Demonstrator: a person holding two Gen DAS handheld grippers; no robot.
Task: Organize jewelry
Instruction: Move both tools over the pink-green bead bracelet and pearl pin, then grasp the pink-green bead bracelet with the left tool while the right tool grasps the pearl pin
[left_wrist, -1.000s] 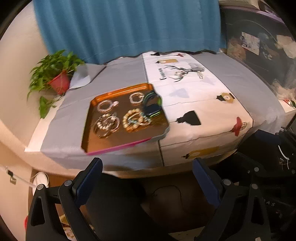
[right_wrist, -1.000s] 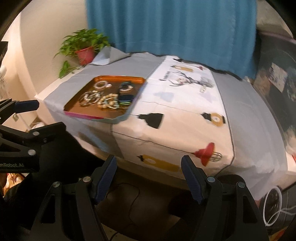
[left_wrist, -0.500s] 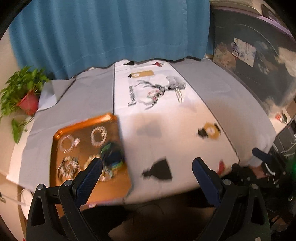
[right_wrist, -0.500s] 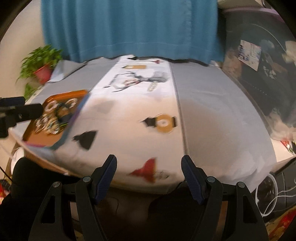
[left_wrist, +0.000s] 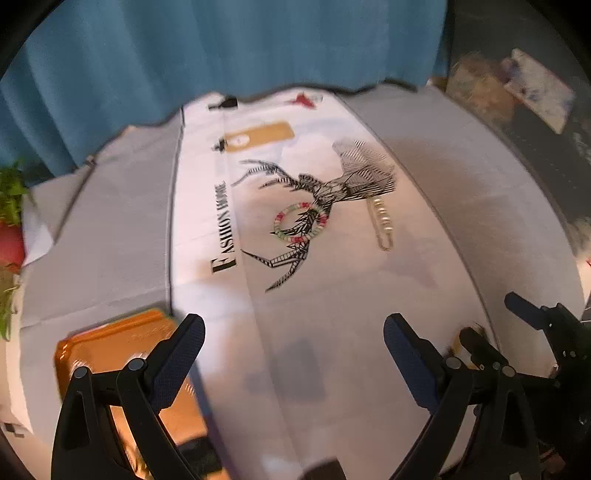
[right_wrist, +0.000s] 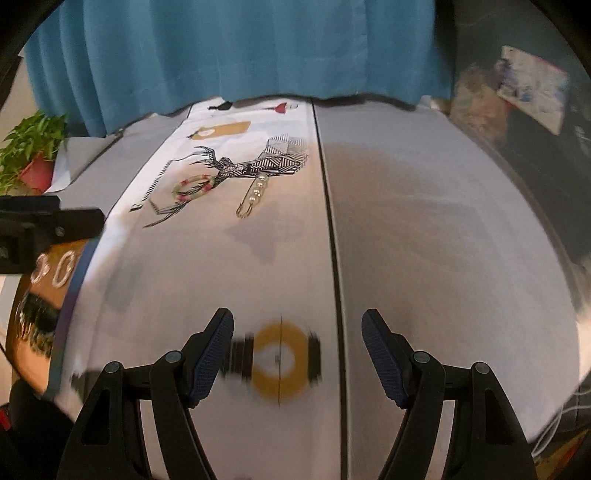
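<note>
A green, white and red bead bracelet (left_wrist: 301, 223) lies on the deer print of the white cloth; it also shows in the right wrist view (right_wrist: 193, 187). A gold pin with pearls (left_wrist: 382, 221) lies to its right, also in the right wrist view (right_wrist: 255, 195). An orange tray (left_wrist: 122, 350) sits at the near left; the right wrist view shows its edge with several bracelets (right_wrist: 55, 273). My left gripper (left_wrist: 293, 349) is open and empty above the cloth. My right gripper (right_wrist: 297, 350) is open and empty above a yellow print.
A blue curtain (right_wrist: 240, 48) hangs behind the table. A potted plant (right_wrist: 31, 155) stands at the far left. Dark clutter (right_wrist: 528, 96) sits at the right. The left gripper's body (right_wrist: 44, 229) shows at the left of the right wrist view.
Both grippers have moved forward over the table, toward the deer print. The tray has slid to the near left of both views. The bracelet and pin have come into clear view.
</note>
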